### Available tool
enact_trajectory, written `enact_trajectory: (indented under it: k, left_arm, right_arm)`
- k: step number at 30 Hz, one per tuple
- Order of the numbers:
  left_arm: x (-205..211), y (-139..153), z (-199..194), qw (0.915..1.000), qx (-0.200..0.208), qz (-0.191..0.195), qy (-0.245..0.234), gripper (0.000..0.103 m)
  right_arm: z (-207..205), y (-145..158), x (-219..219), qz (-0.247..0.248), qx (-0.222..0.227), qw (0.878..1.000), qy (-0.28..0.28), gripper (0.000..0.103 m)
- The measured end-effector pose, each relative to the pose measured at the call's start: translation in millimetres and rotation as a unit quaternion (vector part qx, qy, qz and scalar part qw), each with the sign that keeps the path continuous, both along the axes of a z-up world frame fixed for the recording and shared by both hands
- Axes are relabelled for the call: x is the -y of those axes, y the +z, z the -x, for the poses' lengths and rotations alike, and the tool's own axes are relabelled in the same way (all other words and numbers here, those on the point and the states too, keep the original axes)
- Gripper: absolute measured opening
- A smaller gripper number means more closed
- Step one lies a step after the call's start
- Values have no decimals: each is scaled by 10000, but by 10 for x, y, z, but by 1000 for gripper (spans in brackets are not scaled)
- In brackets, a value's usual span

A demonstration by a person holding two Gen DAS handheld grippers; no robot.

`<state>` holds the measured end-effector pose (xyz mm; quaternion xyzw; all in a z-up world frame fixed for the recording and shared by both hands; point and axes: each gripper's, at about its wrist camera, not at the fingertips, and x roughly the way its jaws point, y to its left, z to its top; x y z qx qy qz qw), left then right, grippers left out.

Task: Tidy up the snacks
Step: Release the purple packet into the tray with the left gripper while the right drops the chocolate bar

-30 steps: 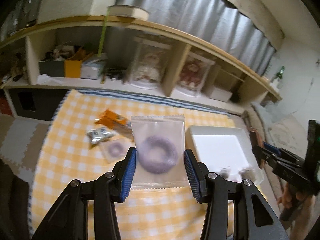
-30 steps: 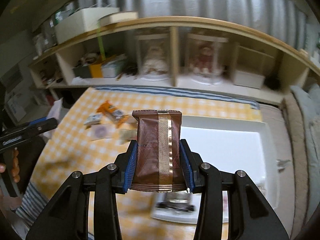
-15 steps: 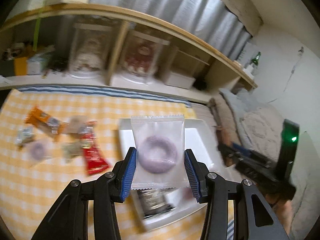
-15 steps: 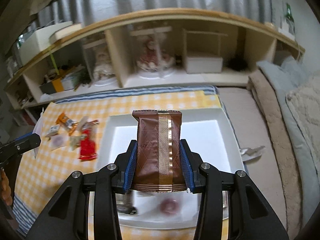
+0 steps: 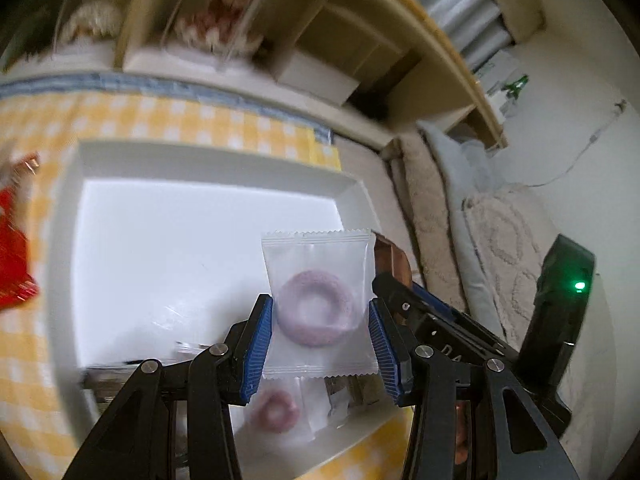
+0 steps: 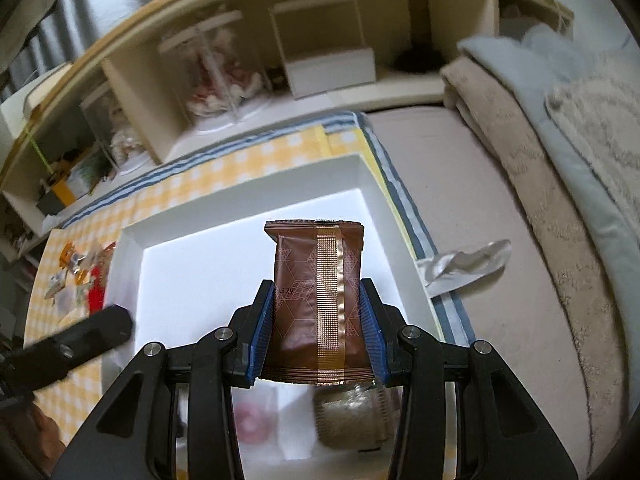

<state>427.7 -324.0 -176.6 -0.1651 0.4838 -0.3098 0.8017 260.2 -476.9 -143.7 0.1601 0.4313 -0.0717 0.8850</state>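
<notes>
A clear packet with a purple ring snack (image 5: 318,307) stands upright over the white tray (image 5: 64,240). A brown packet with a gold stripe (image 6: 318,304) is upright too. At 6 o'clock in the tray lies a pink ring packet (image 5: 276,410).

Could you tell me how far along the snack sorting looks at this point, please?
Partly done. The white tray already holds a few packets, including a pink ring snack. In hand: the left gripper grips a purple ring packet and the right gripper a brown packet, both over the tray. Left: a red packet and others on the checked cloth.
</notes>
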Motion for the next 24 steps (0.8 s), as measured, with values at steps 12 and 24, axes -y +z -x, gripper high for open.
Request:
enact_trajectory:
  k: [12, 24]
  left_arm:
    - [417, -522, -702, 9980, -601, -101, 183, 50]
    - [489, -405, -687, 9973, -186, -711, 15, 67]
  right_arm:
    - [-233, -349, 202, -183, -249, 9995, -104, 47]
    - [-85, -314, 239, -123, -537, 9983, -189, 48]
